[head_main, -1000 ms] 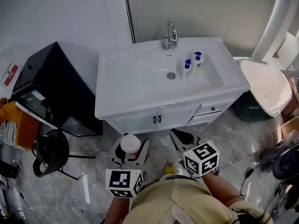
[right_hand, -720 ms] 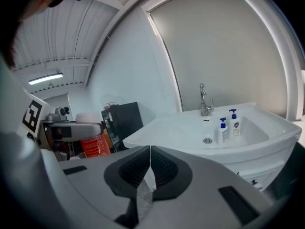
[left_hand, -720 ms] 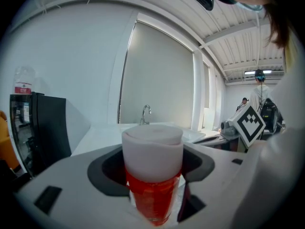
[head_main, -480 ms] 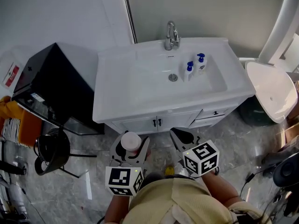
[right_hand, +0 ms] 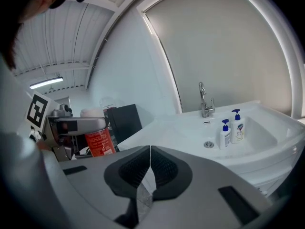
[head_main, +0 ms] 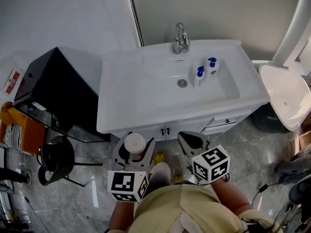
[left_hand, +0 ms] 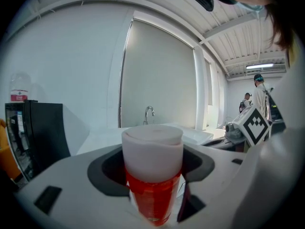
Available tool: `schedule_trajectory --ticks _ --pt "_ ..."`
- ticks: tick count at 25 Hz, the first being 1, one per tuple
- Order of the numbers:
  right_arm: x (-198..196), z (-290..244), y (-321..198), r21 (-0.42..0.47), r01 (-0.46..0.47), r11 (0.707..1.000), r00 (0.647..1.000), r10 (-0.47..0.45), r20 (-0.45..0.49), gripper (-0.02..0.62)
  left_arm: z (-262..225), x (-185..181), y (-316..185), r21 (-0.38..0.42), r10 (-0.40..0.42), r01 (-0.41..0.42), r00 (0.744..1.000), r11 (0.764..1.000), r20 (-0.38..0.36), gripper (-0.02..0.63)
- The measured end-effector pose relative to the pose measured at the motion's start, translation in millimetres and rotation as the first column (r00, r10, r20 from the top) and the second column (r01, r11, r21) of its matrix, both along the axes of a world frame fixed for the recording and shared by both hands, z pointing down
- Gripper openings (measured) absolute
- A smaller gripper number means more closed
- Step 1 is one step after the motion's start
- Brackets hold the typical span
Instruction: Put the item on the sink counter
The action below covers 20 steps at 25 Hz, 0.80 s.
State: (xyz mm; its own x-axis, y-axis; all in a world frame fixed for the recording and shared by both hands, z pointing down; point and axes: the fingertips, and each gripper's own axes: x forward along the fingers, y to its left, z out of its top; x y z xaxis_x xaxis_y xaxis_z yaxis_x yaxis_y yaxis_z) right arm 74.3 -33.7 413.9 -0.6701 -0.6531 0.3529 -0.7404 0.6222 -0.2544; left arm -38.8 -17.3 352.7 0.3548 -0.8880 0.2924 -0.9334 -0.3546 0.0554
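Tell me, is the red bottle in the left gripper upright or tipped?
Upright: the red bottle stands vertical, clamped in the left gripper.

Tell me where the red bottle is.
The red bottle is clamped in the left gripper, low in the head view, in front of the sink counter.

A white sink counter (head_main: 131,96) with a chrome faucet (head_main: 180,38) and two blue-topped pump bottles (head_main: 199,76) in its basin, beside the drain, stands against a pale wall (head_main: 58,13) and a tall grey panel (head_main: 218,8), its cupboard doors (head_main: 165,130) closed above a grey marbled floor (head_main: 252,144). In the head view a black cabinet (head_main: 60,89) stands just beside the counter's left end with a black chair (head_main: 54,159) near it, and a white oval fixture (head_main: 284,101) lies off the right end. Overhead, a ribbed white ceiling (left_hand: 248,37) carries a lit strip light (right_hand: 47,83).
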Motion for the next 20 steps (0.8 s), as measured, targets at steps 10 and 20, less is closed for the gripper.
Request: schedule_trajectory --ticks 10,20 --pt "-20 -10 -59 0.016 -0.024 1.000 1.000 0.024 -0.019 0.026 -11 -7 -57 0.008 0.072 -0.072 0.997 0.997 -0.039 0.321" --pt "-45 -17 -115 0.023 -0.061 0.998 0.998 0.061 -0.019 0.026 -27 -31 -117 0.030 0.126 -0.124 0.991 0.992 -0.041 0.321"
